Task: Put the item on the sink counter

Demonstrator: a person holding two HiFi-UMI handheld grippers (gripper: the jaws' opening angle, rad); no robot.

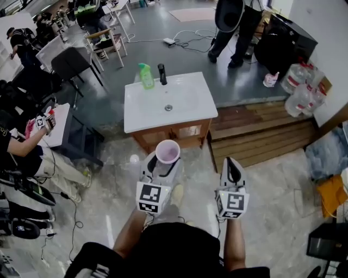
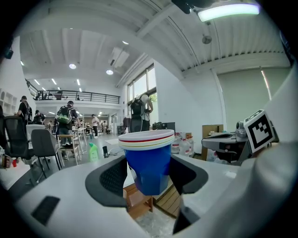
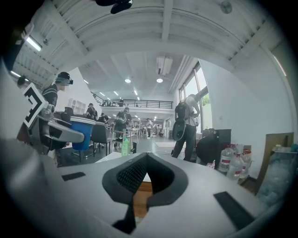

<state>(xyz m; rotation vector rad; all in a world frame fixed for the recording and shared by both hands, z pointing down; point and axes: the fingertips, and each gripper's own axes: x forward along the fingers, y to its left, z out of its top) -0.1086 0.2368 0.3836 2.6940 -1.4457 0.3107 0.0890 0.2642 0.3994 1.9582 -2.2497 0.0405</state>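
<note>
Pretty bright, even indoor light all round, mostly from the ceiling. A strip light [image 2: 228, 11] glares white at the top of the left gripper view, with round spotlights [image 2: 72, 66] further back and daylight through tall windows [image 2: 139, 88]. In the head view the glossy floor [image 1: 272, 184] throws back pale reflections, the white sink [image 1: 168, 103] is nearly blown out, and shadows are soft. Both gripper views are heavy fisheye, with black corners and bowed beams. The blue cup [image 2: 149, 162] looks sharp, the far room a bit soft.
</note>
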